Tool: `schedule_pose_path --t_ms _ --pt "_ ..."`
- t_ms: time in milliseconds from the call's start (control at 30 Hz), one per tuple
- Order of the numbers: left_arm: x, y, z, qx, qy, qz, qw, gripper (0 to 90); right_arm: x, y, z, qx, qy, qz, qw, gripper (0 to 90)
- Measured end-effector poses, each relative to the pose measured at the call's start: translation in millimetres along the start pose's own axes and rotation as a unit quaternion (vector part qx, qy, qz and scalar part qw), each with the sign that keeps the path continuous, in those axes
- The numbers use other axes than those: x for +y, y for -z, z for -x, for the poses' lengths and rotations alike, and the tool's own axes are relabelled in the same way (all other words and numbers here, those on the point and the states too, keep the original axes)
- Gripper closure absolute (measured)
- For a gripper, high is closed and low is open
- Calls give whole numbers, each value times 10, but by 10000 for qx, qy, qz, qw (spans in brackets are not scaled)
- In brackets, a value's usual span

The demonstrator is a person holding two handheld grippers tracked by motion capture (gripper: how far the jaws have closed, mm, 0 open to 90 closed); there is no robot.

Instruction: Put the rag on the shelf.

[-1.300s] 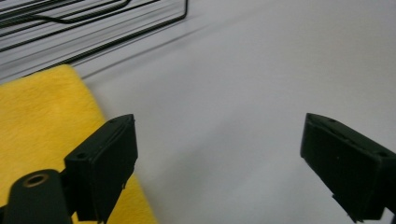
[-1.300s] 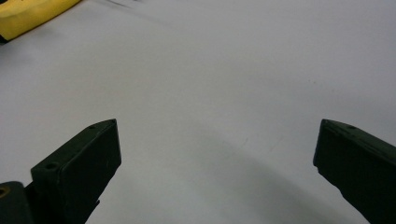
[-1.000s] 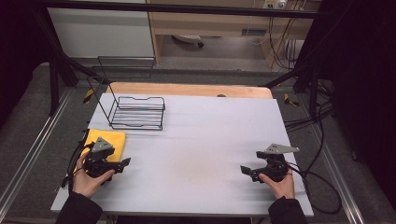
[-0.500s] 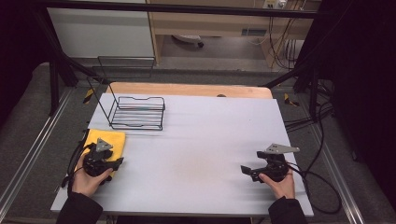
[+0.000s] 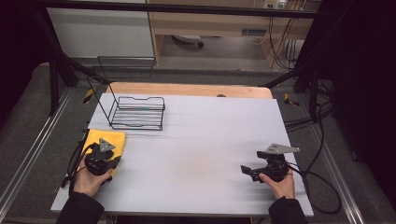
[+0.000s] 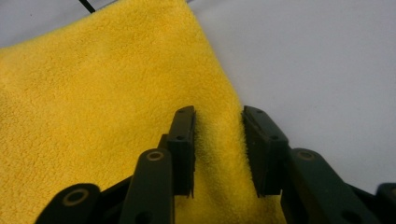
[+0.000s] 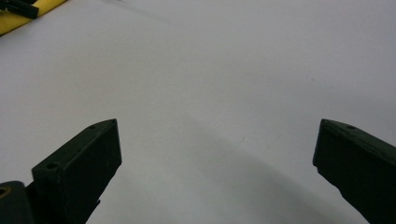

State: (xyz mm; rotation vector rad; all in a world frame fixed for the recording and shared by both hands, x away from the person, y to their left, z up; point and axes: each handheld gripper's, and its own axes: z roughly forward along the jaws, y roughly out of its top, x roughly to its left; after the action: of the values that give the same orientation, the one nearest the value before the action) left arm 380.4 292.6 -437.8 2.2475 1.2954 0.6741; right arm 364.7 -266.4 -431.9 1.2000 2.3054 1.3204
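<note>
Yellow cloth ridge pinched as left gripper jaws were closing; right gripper wide

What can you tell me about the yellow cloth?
The yellow cloth is soft and fuzzy, like a towel. It lies flat at the table's near left corner, just in front of the wire rack. The left gripper has just been closing, bunching a ridge of cloth near its edge between the jaws.
</note>
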Motion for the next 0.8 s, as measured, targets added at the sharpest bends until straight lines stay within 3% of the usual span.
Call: schedule_pose_path --t_ms 67,200,367,433,567,800 --pt "1 2 -7 39 -25 -11 10000 703 0 -1 1 3 0 1 10000 17" --pt "-10 13 -66 -105 153 70 9998 792 2 0 0 9 -16 2 10000 19" --pt "-25 59 -122 -277 355 182 9988 813 4 7 2 17 -27 11 10000 19" --pt "-29 151 -150 -391 495 373 9973 817 6 11 1 34 -42 12 10000 20" --pt "-29 257 -156 -513 561 526 9957 818 5 6 3 30 -28 19 10000 20" --pt "2 337 51 -955 625 645 9914 817 5 5 1 35 -29 15 10000 21"
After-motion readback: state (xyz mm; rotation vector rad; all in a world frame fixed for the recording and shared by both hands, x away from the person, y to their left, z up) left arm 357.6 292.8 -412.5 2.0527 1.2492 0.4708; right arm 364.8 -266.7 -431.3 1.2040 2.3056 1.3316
